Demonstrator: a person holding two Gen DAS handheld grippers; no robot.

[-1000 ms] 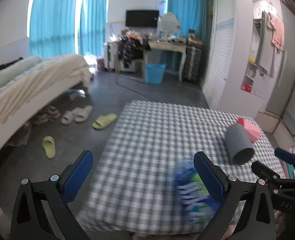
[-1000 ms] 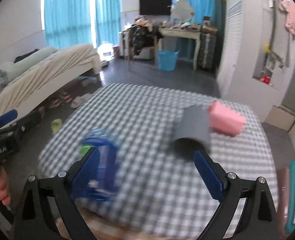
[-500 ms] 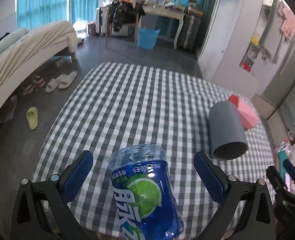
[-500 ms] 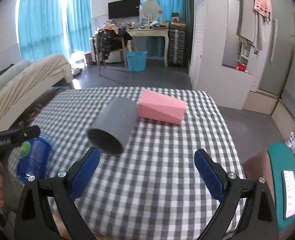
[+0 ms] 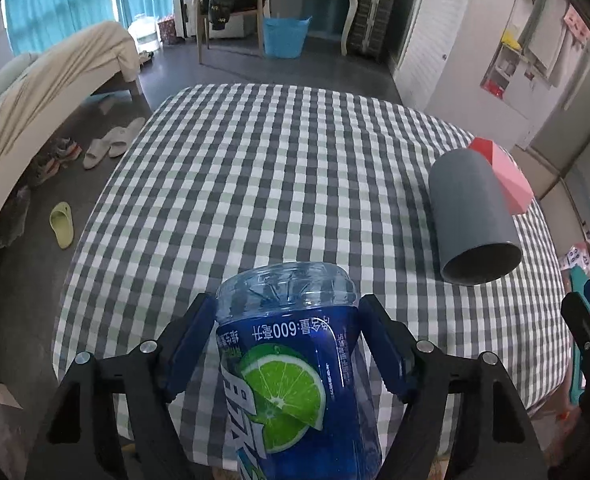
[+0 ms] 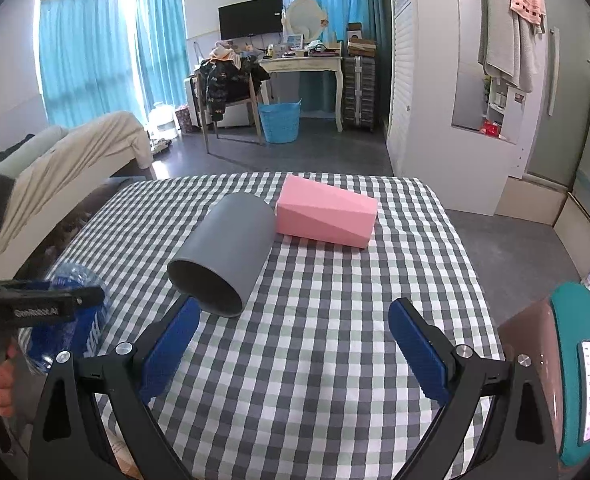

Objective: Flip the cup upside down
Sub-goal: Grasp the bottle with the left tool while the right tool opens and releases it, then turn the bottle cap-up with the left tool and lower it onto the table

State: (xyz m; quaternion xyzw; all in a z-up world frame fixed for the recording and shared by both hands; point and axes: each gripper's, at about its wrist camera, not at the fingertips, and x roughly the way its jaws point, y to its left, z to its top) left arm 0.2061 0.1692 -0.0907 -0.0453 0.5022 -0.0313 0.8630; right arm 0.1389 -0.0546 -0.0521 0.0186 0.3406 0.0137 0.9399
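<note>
A blue plastic bottle-cup [image 5: 291, 360] with a lime label sits between the fingers of my left gripper [image 5: 287, 304], which is shut on its sides. Its printed text reads upside down and its ribbed end points away from me. The right wrist view shows the same blue cup [image 6: 69, 278] at the left table edge. A grey cup [image 5: 471, 208] lies on its side on the checked table [image 5: 255, 160], mouth towards me. My right gripper [image 6: 295, 312] is open and holds nothing. The grey cup's [image 6: 227, 248] mouth is just beyond its left finger.
A pink faceted box [image 6: 327, 212] lies against the grey cup's far end. A phone in a teal holder [image 6: 583, 380] stands at the right edge. A bed [image 5: 35, 92] and slippers [image 5: 111, 144] are on the left, with a blue basket [image 6: 279, 120] and a desk behind.
My left gripper's fingers have come together onto the blue cup, which stood between open fingers half a second ago. The right gripper stays open, with the grey cup slightly nearer.
</note>
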